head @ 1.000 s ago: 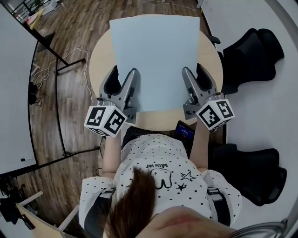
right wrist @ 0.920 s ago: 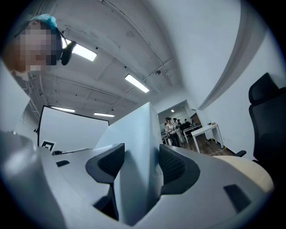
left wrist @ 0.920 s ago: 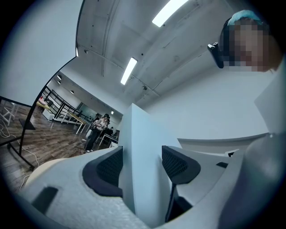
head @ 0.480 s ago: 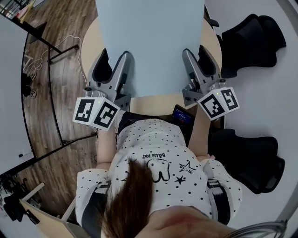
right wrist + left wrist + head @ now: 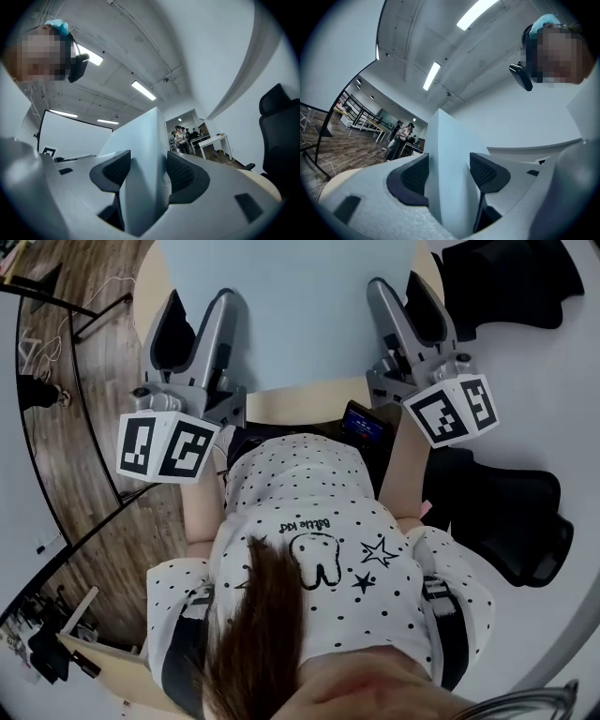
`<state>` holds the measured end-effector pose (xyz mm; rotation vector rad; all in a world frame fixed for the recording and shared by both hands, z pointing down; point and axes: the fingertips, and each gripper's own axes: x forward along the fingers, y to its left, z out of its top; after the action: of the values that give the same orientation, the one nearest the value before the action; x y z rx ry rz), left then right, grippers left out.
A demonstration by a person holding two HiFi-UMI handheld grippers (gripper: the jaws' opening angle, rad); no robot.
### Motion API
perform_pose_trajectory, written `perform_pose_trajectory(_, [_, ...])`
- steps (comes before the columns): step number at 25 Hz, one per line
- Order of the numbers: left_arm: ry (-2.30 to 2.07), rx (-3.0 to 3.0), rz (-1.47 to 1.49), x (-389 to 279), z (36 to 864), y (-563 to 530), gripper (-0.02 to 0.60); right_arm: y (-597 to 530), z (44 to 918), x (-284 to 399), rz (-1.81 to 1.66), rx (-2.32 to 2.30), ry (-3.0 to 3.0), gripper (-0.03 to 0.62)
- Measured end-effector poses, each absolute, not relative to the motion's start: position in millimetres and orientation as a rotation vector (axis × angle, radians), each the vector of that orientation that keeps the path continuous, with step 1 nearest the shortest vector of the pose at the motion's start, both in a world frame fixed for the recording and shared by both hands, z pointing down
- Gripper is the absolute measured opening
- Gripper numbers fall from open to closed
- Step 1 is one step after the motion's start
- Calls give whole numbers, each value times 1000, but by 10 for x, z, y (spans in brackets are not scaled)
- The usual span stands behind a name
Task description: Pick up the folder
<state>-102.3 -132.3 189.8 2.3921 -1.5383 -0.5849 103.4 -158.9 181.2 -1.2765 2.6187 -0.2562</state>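
The light blue folder (image 5: 291,306) fills the top middle of the head view, held off the round beige table (image 5: 300,404) by its two near corners. My left gripper (image 5: 199,304) is shut on its left edge, and my right gripper (image 5: 396,289) is shut on its right edge. In the left gripper view the folder (image 5: 445,154) stands edge-on between the dark pads (image 5: 412,176), with the left gripper (image 5: 449,174) clamped on it. The right gripper view has the folder (image 5: 140,154) pinched the same way in the right gripper (image 5: 147,174). The folder's far end is cut off by the frame.
A dark phone-like device (image 5: 361,423) lies at the table's near edge. Black chairs stand at the right (image 5: 502,277) and lower right (image 5: 506,526). Wooden floor with cables (image 5: 84,352) lies to the left. People stand far off (image 5: 183,138).
Both grippers have risen toward the head camera with the folder in them. It now looks larger and runs off the top of the frame; only a strip of table shows.
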Motion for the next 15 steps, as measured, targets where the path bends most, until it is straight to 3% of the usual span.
perform_pose_trajectory(15, [-1505,2359,-580,-1018,2073,-1382,273,-1603,1934,1047,-278,-1326,2630,235])
